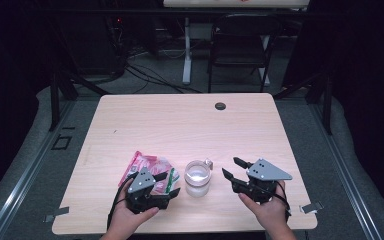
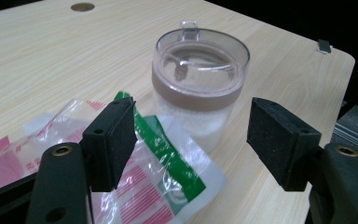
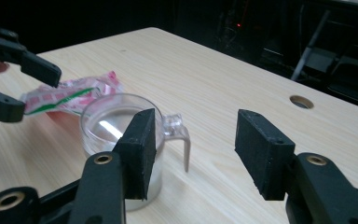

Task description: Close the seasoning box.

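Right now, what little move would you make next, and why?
Probably ease the left gripper down onto the plastic packets: its jaws stand open just above them, holding nothing. The right gripper waits open beside the lidded jar, apart from it.

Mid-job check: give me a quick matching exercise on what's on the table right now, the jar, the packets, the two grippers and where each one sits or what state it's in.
Things:
1. clear lidded jar
2. plastic packets
3. left gripper
4. right gripper

Places or states:
A. open, to the right of the jar
B. lying flat, red and green print
C. upright between the two grippers, white contents inside
D. open, over the packets

Pairs: 1-C, 2-B, 3-D, 4-A
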### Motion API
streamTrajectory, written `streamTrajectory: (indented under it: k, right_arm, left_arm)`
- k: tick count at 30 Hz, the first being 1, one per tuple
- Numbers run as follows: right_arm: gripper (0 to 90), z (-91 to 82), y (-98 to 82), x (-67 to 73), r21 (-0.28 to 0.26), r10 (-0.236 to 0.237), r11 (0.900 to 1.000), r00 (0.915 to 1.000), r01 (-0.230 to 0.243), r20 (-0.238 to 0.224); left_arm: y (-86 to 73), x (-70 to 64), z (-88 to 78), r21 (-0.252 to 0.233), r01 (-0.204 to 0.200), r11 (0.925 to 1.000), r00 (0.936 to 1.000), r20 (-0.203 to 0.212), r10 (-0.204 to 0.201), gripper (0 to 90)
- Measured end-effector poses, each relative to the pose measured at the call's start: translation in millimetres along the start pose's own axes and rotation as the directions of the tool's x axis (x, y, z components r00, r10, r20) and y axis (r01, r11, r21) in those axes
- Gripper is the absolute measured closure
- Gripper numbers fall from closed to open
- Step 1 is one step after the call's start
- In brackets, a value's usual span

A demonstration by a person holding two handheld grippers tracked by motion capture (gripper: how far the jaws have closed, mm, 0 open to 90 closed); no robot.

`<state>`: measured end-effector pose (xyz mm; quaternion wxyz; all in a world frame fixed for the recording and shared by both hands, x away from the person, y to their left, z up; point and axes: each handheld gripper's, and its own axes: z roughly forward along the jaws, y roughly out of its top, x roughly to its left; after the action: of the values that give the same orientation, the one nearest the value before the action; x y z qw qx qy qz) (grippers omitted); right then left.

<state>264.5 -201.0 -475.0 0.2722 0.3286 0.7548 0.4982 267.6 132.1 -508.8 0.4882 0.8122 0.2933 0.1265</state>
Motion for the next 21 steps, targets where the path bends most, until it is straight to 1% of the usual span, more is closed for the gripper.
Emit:
streamTrajectory:
  k: [1, 3, 5, 7, 10, 13, 14, 16, 18, 20, 21]
  right_arm:
    - [47.6, -1.7, -1.8, -1.0, 0.006, 0.001, 1.0, 0.9999, -0.001, 0.01]
    - [47.6, -4.6, -5.1, -3.8, 0.01, 0.013, 1.0, 0.9997, -0.013, 0.019]
    - [47.6, -6.5, -7.5, -7.0, 0.008, 0.028, 1.0, 0.9992, -0.028, 0.029]
    - [47.6, -8.5, -9.2, -10.2, 0.007, 0.038, 0.999, 0.9986, -0.039, 0.036]
    - [47.6, -10.9, -10.8, -14.1, 0.001, 0.058, 0.998, 0.9975, -0.058, 0.042]
    - [47.6, -12.8, -12.9, -17.9, 0.001, 0.068, 0.998, 0.9967, -0.068, 0.044]
    - [47.6, -13.2, -13.8, -19.2, 0.002, 0.073, 0.997, 0.9963, -0.073, 0.046]
    - [47.6, -13.6, -15.1, -21.1, 0.004, 0.079, 0.997, 0.9955, -0.08, 0.051]
    - [47.6, -13.8, -16.6, -23.4, 0.008, 0.085, 0.996, 0.9948, -0.086, 0.057]
    - [47.6, -14.1, -18.6, -25.5, 0.006, 0.094, 0.995, 0.9938, -0.095, 0.059]
    - [47.6, -14.5, -19.3, -26.4, 0.01, 0.095, 0.995, 0.9936, -0.096, 0.061]
  left_arm:
    - [1.3, -0.3, 0.5, -0.011, 0.002, 0.9999, 1.0, 0.004, -0.002, 32.2]
    - [3.7, 0.9, -0.8, -0.015, -0.006, 0.9999, 1.0, 0.002, 0.006, 32.2]
    - [5.9, 2.9, -3.4, -0.034, 0.002, 0.9994, 1.0, 0.0, -0.002, 32.2]
    - [7.3, 6.3, -7.4, -0.044, 0.009, 0.999, 0.9999, -0.009, -0.009, 32.2]
    - [7.3, 13.4, -14.2, -0.064, 0.023, 0.9977, 0.999, -0.037, -0.025, 32.3]
    - [6.3, 22.7, -22.7, -0.085, 0.045, 0.9954, 0.9964, -0.068, -0.051, 32.4]
    - [6.3, 25.3, -25.3, -0.082, 0.047, 0.9956, 0.9957, -0.076, -0.053, 32.4]
    - [4.4, 32.7, -31.2, -0.102, 0.056, 0.9932, 0.9922, -0.105, -0.067, 32.5]
    - [2.5, 39.8, -35.5, -0.113, 0.069, 0.9912, 0.9887, -0.125, -0.083, 32.5]
    - [-1.0, 49.4, -40.6, -0.123, 0.096, 0.9878, 0.9802, -0.161, -0.115, 32.7]
    - [-2.4, 52.7, -42.4, -0.127, 0.103, 0.9865, 0.9777, -0.17, -0.124, 32.7]
